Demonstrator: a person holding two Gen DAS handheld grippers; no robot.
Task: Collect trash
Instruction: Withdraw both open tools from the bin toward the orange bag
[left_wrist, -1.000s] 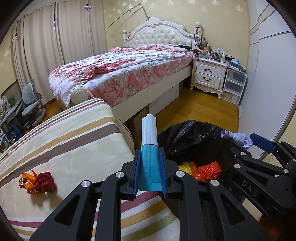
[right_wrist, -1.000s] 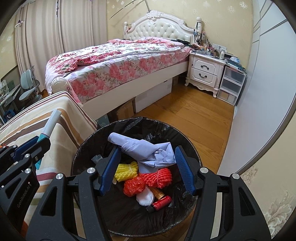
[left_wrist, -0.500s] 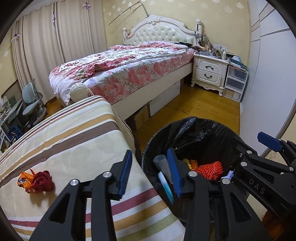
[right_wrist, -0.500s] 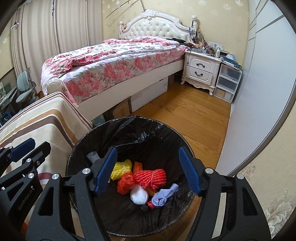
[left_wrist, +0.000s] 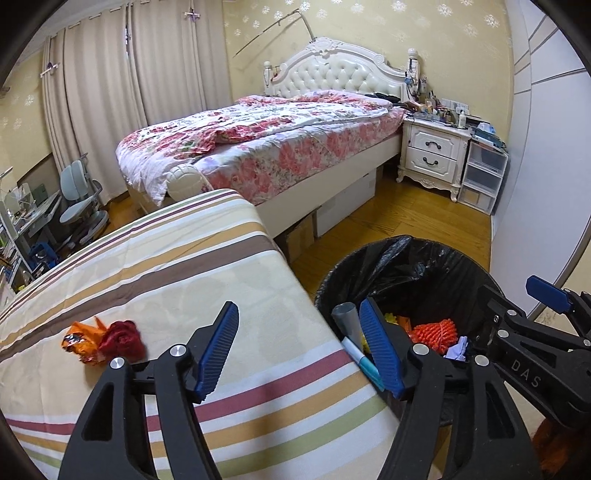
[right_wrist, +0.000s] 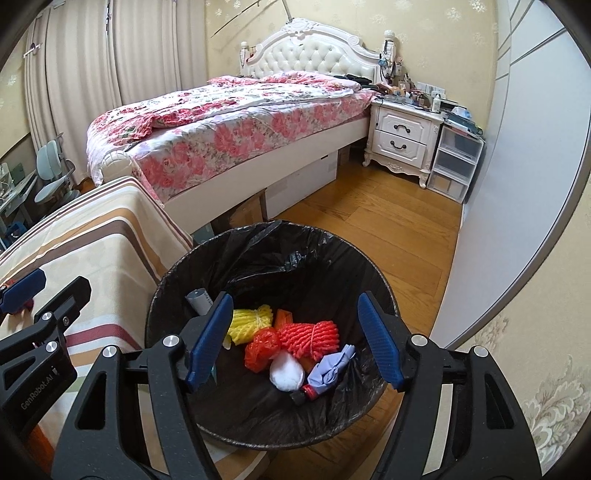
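Note:
A black-lined trash bin (right_wrist: 280, 251) stands on the floor beside the striped table (left_wrist: 166, 280). In it lie a teal and white tube (left_wrist: 354, 349), orange (right_wrist: 314, 334) and yellow (right_wrist: 247, 325) net bundles, a lilac crumpled paper (right_wrist: 330, 369) and a white wad (right_wrist: 286, 373). My left gripper (left_wrist: 299, 347) is open and empty over the table's right edge, next to the bin (left_wrist: 436, 258). My right gripper (right_wrist: 291, 339) is open and empty above the bin. An orange wrapper (left_wrist: 79, 341) and a dark red crumpled ball (left_wrist: 122, 338) lie on the table at the left.
A bed with a floral quilt (left_wrist: 266, 140) stands behind the table. A white nightstand (left_wrist: 432, 155) and plastic drawers (left_wrist: 482, 181) are at the back right. A grey wall panel (right_wrist: 517, 177) runs along the right of the wooden floor (right_wrist: 369, 221).
My left gripper opened and the teal tube dropped into the bin. My right gripper let go of the lilac paper, which now lies in the bin. Both grippers stay open.

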